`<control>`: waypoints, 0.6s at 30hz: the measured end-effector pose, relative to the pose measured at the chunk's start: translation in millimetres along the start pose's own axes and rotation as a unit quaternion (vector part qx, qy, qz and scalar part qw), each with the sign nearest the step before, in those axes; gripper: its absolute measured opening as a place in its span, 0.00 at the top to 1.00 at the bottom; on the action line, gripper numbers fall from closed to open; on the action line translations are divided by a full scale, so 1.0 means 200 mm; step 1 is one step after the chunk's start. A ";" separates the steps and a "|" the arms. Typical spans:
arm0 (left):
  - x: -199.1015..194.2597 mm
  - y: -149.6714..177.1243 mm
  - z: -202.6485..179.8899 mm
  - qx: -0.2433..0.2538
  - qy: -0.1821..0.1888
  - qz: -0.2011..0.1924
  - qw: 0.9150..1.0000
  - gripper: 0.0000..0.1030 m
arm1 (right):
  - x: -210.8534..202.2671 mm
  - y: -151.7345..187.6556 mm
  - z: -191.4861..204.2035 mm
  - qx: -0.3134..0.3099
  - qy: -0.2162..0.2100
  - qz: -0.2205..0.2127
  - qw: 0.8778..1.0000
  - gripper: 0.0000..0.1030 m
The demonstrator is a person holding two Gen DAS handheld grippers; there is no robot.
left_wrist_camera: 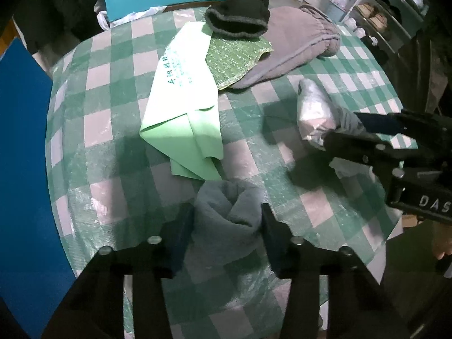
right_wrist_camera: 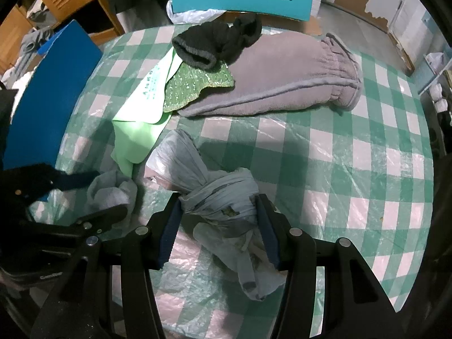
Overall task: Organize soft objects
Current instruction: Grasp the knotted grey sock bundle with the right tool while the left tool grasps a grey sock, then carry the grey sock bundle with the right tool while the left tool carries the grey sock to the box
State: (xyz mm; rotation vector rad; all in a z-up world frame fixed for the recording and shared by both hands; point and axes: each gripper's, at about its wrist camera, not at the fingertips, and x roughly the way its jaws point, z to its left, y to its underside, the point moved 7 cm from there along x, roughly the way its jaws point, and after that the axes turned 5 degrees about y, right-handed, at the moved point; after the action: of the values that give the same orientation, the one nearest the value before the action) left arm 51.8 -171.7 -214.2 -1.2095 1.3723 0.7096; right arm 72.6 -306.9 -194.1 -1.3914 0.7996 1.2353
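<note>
Left wrist view: a grey sock (left_wrist_camera: 226, 206) is being pinched by the left gripper (left_wrist_camera: 227, 226) beside the green cloth (left_wrist_camera: 183, 107), while a knotted bag (right_wrist_camera: 220, 195) is being clamped by the right gripper (right_wrist_camera: 217, 226), seemingly for sorting.

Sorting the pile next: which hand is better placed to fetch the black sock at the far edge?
Neither is free. The left tool grips the grey sock; the right tool grips the knotted plastic bag. The black sock lies far beyond both.

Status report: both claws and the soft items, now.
Left claw shut on rolled grey sock. Right claw shut on knotted plastic bag. Black sock and grey garment still loose. Nothing blocking.
</note>
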 end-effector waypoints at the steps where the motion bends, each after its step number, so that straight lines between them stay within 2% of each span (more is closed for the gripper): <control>1: 0.00 0.00 0.00 0.004 -0.002 -0.001 1.000 0.62 | -0.01 0.00 0.00 0.000 0.000 -0.001 1.000 0.49; 3: -0.01 0.01 -0.01 0.012 -0.005 -0.003 1.000 0.70 | -0.02 0.00 0.00 0.000 0.001 -0.002 1.000 0.49; 6: -0.03 0.01 -0.02 0.021 -0.008 -0.008 1.000 0.74 | -0.04 -0.01 0.01 -0.002 0.000 -0.009 1.000 0.49; 11: -0.08 0.02 -0.01 0.025 -0.013 -0.016 0.999 0.75 | -0.09 -0.04 0.03 0.000 -0.004 -0.022 1.000 0.49; 18: -0.22 0.00 0.03 0.011 -0.008 -0.048 0.999 0.75 | -0.18 -0.07 0.07 0.001 -0.008 -0.045 0.999 0.49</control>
State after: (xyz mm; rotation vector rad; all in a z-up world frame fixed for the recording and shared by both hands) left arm 47.5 -155.6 -173.3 -1.2416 1.2970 0.6341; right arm 74.4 -295.6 -154.9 -1.3990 0.7185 1.1747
